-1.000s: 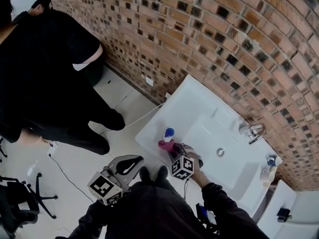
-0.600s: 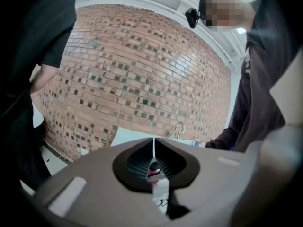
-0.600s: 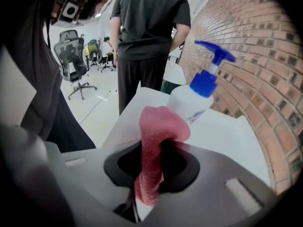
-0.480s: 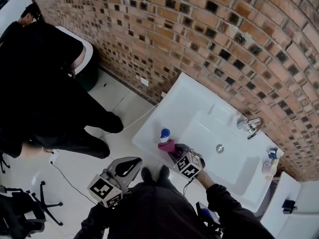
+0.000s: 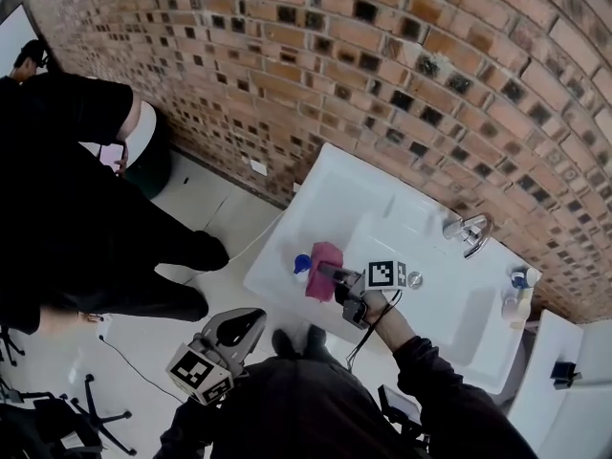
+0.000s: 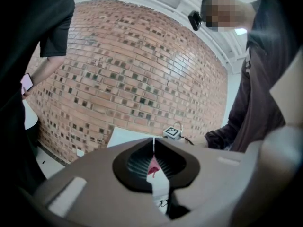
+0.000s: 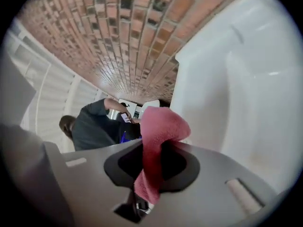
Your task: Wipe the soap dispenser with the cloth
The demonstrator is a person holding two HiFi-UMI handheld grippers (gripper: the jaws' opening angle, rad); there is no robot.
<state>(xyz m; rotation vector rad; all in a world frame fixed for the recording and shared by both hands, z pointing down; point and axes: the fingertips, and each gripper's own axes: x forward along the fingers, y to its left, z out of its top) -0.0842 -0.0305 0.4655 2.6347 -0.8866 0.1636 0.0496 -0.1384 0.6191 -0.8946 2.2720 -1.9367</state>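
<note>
The soap dispenser (image 5: 300,264), a white bottle with a blue cap, stands at the near left corner of the white sink (image 5: 337,197). My right gripper (image 5: 334,276) is shut on the pink cloth (image 5: 325,256), which hangs against the dispenser's right side. In the right gripper view the cloth (image 7: 159,135) bulges out between the closed jaws of that gripper (image 7: 151,161). My left gripper (image 5: 251,321) is held low by the person's body, off the sink, shut and empty. In its own view the left gripper (image 6: 153,148) points at the sink.
A tap (image 5: 466,229) stands at the basin's far side, with the drain (image 5: 415,278) in the bowl. Two small bottles (image 5: 517,293) stand at the sink's right end. A brick wall (image 5: 382,55) backs it. A person in black (image 5: 76,189) stands at left.
My right gripper has rolled over and risen with the cloth, so its marker cube now faces up. The cloth has moved from in front of the dispenser to its right side. The left gripper stayed put.
</note>
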